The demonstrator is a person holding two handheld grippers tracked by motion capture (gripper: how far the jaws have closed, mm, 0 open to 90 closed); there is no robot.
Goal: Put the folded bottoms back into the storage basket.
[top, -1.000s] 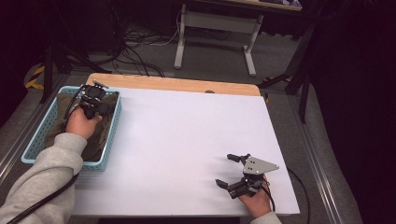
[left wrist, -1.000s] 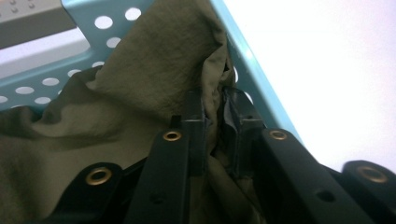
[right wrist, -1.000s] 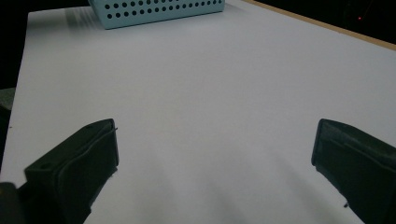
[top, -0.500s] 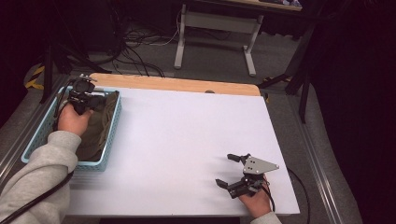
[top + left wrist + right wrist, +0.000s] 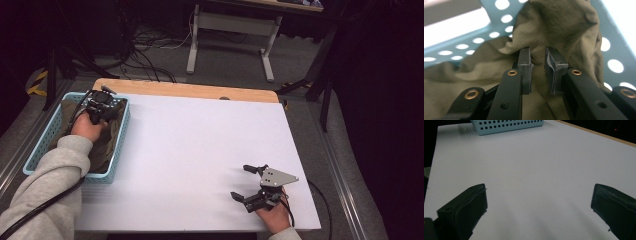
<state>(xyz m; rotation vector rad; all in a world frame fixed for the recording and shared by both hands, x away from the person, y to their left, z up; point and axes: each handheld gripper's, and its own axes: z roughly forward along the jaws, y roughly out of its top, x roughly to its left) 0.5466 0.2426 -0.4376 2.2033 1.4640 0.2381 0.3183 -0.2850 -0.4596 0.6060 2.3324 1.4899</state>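
Down in the light-blue perforated basket [image 5: 116,134] at the table's [image 5: 200,150] left edge — left gripper [image 5: 538,65], jaws nearly together, a fold of the olive-green cloth [image 5: 564,32] rising between the pads, jaws just eased slightly wider. Over bare white tabletop near the front right corner — right gripper [image 5: 247,182], jaws wide apart, holding nothing.

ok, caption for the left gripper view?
Left claw nearly shut over a fold of olive cloth inside the blue perforated basket.
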